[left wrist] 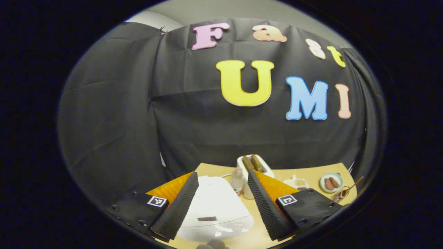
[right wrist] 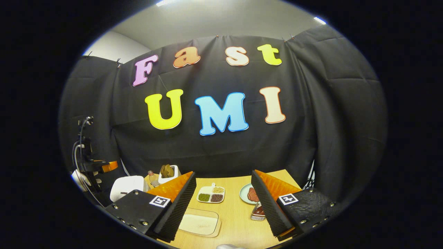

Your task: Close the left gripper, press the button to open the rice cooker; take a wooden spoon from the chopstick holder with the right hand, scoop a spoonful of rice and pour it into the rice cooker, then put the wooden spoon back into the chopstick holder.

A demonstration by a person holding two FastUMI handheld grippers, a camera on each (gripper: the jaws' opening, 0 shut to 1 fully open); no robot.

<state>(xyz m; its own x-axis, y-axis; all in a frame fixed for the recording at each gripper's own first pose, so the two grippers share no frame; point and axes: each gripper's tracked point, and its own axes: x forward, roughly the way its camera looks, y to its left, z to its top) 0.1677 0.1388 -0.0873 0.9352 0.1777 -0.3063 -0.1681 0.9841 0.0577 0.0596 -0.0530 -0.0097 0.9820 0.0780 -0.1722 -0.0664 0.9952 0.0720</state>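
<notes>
Wooden surface [right wrist: 238, 214], lower centre of both views, carrying all items. Rice cooker [left wrist: 216, 207], white, lid down, low centre of the left gripper view between that gripper's fingers; also at lower left of the right gripper view [right wrist: 126, 186]. Likely heavy and stable, smooth shell; the small dark patch on its front may be the button, though this cannot be confirmed. Shallow tray of rice [right wrist: 200, 223], bottom centre of the right gripper view; grains loose, prone to spilling. Divided dish of grains [right wrist: 211, 194] behind it; plate [right wrist: 246, 193] to its right. Chopstick holder [right wrist: 258, 211], lower right centre of the right gripper view, partly hidden by a finger; a spoon handle [left wrist: 354, 183] juts up at the lower right of the left gripper view. Wooden spoon presumably light, stiff; best held mid-handle. Left gripper [left wrist: 221, 204]: fingers spread wide, holding nothing. Right gripper [right wrist: 223, 207]: likewise wide apart, empty.
</notes>
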